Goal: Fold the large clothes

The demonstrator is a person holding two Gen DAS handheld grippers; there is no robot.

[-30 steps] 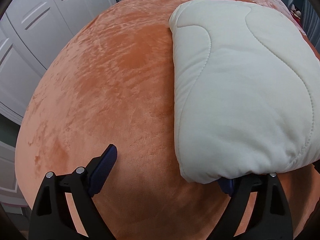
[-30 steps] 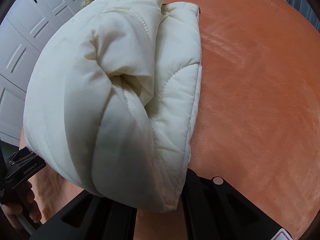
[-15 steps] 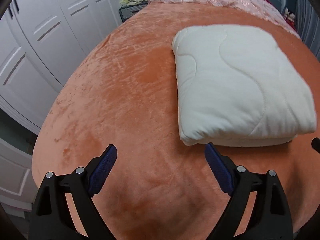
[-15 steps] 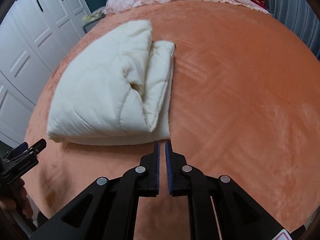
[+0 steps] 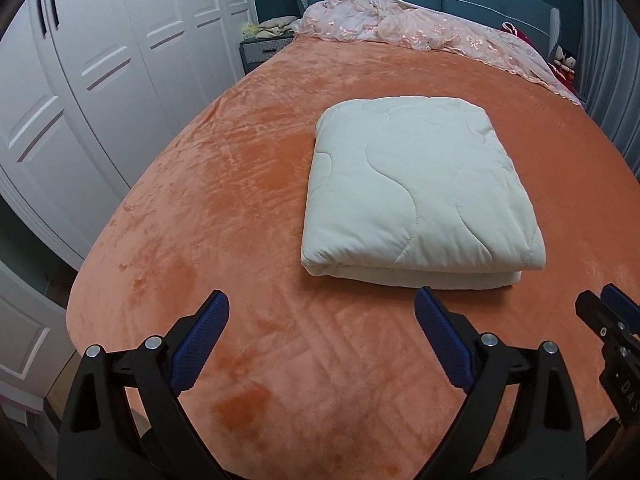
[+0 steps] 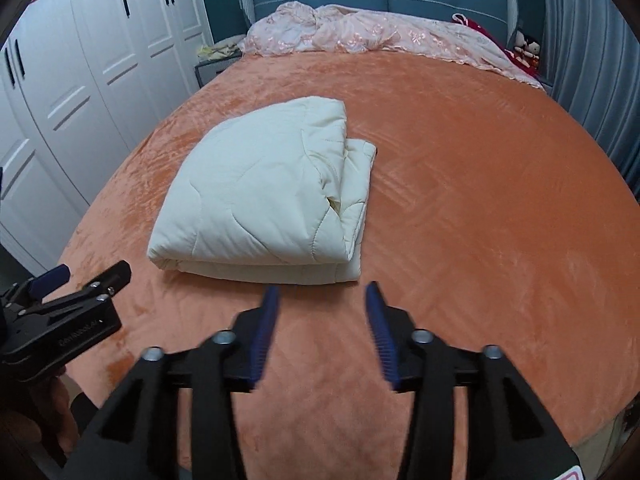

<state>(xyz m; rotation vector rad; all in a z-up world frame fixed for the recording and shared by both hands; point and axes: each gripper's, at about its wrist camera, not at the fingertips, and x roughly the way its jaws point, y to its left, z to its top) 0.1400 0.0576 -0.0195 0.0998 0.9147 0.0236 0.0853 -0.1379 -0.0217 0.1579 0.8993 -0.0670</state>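
Both tongs, left gripper (image 5: 322, 322) and right gripper (image 6: 322, 306), are hanging apart and empty while the right's jaws have just been opening, the folded quilt (image 5: 416, 196) is sitting at 12 o'clock on the orange bed (image 5: 224, 208) (I'd be squaring that loose right edge).

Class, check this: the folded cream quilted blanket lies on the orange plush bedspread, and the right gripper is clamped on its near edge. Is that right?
Not quite. The folded cream quilted blanket does lie on the orange plush bedspread, but the right gripper holds nothing: its jaws have just been opening, short of the near edge, as the right wrist view shows.

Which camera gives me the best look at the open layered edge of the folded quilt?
Right wrist: the cream quilt shows its stacked layers and a gaping pocket along its right edge. Left wrist shows mainly the quilt's smooth top and near fold.
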